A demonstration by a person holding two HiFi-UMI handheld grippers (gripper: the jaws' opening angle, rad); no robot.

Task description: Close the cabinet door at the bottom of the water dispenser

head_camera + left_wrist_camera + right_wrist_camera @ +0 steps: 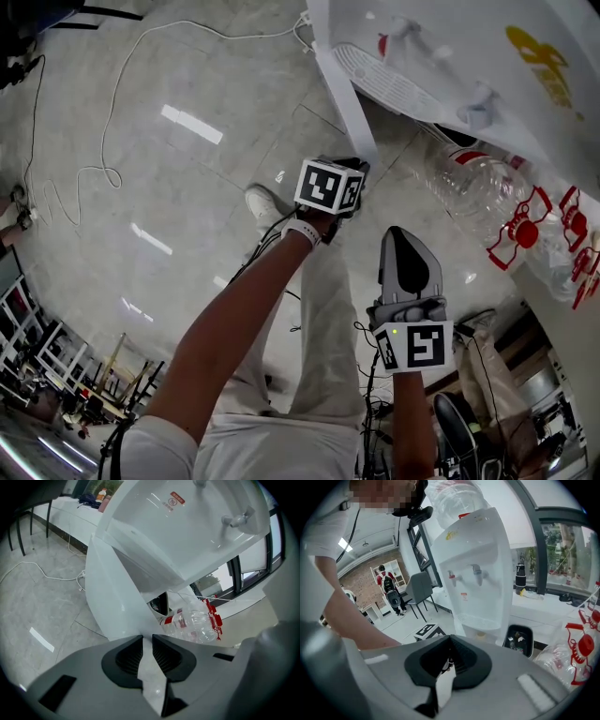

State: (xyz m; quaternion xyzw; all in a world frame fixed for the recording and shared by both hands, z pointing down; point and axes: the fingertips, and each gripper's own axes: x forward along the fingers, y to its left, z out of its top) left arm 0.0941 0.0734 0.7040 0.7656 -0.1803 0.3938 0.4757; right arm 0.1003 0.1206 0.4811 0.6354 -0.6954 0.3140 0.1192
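Observation:
The white water dispenser [450, 56] stands at the upper right, and its bottom cabinet door [342, 94] swings out as a thin white strip toward me. My left gripper [356, 167] sits at the door's lower free edge. In the left gripper view the door [112, 597] runs straight into the narrow gap of the left gripper [146, 639], which looks shut on its edge, and the dark open cabinet [159, 603] shows behind. My right gripper [405, 234] hangs lower, away from the door, pointing at the dispenser [478, 573]. Its own view shows the right gripper [450, 639] shut with nothing in it.
An empty clear water bottle [483, 187] with red labels lies on the floor right of the door. A black bin [518, 641] stands by the dispenser's base. A white cable [122, 75] loops over the tiles at left. My shoe [267, 202] is just left of the left gripper.

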